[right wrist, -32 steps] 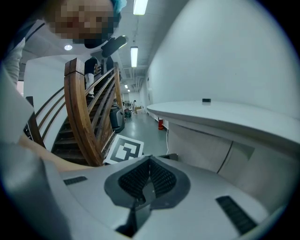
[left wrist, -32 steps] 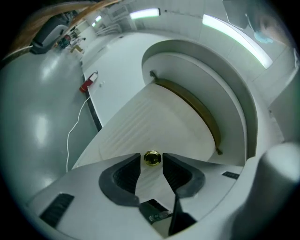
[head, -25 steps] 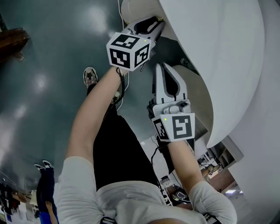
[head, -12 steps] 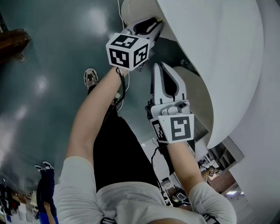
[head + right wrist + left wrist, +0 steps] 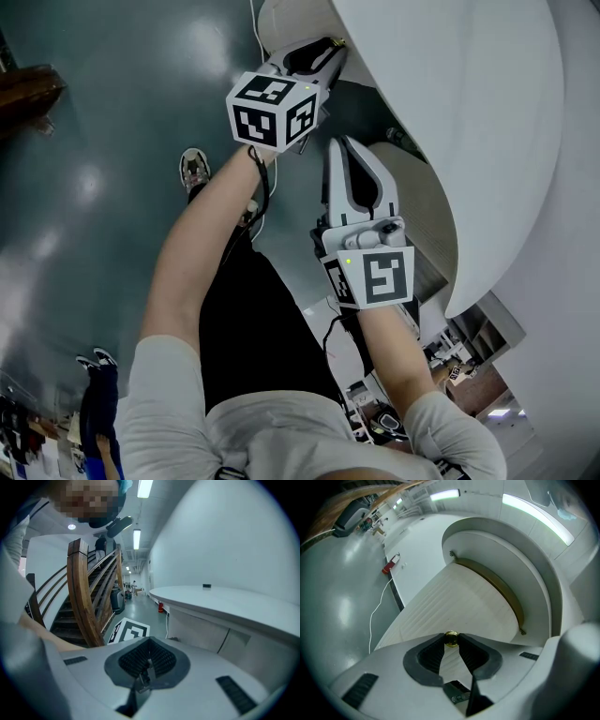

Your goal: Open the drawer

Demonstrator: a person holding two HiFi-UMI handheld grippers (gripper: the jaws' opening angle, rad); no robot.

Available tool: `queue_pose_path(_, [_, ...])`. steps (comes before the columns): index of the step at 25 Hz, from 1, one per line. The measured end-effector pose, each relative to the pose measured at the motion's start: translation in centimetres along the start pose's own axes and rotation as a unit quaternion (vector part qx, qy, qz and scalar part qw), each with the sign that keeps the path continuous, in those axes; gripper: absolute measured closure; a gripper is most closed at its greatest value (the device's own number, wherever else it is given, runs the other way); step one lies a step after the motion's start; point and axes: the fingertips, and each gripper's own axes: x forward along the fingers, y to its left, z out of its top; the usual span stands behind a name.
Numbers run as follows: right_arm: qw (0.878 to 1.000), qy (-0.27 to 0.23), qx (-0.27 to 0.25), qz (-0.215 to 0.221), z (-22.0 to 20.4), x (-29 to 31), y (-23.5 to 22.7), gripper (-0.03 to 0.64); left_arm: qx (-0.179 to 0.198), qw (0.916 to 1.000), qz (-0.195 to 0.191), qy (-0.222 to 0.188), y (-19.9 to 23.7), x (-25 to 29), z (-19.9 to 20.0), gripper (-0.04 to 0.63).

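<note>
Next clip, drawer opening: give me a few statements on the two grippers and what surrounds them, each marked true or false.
1. The left gripper is closed on a small brass knob. True.
2. The right gripper holds that knob too. False: its jaws are shut on nothing.
3. The right gripper view shows a wooden staircase. True.
4. The surface behind the knob is black. False: the ribbed panel is pale.

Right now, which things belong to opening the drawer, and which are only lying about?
For the job: knob, drawer, left claw shut on the knob.
Lying about: red object, cable, stairs, right claw, shut, empty.
</note>
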Motion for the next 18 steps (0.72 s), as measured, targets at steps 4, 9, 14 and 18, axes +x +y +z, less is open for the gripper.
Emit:
queue_pose_path(4, [1.0, -0.001, 0.0, -0.003, 0.0, -0.2, -0.2, 0.603, -0.004, 1.0, -0.004, -0.004, -0.1, 0.0, 0.0, 0.494])
queue_pose_path(9, [1.0, 0.001, 0.0, -0.004, -0.4, -0.4, 0.1, 0.603, 0.002, 1.0, -0.005, -0.006, 0.1, -0.2, 0.0, 0.494])
queue_pose_path(14, [1.0, 0.001, -0.001, -0.008, -0.5, -0.5, -0.2, 0.603, 0.007, 0.9999, -0.004, -0.01, -0.1, -0.4, -0.1, 0.496])
queue_pose_path(18, [1.0, 0.0, 0.001, -0.01, -1.0, -0.4, -0.4, 0.603, 0.017, 0.9996, -0.002, -0.021, 0.0, -1.8, -0.3, 0.594])
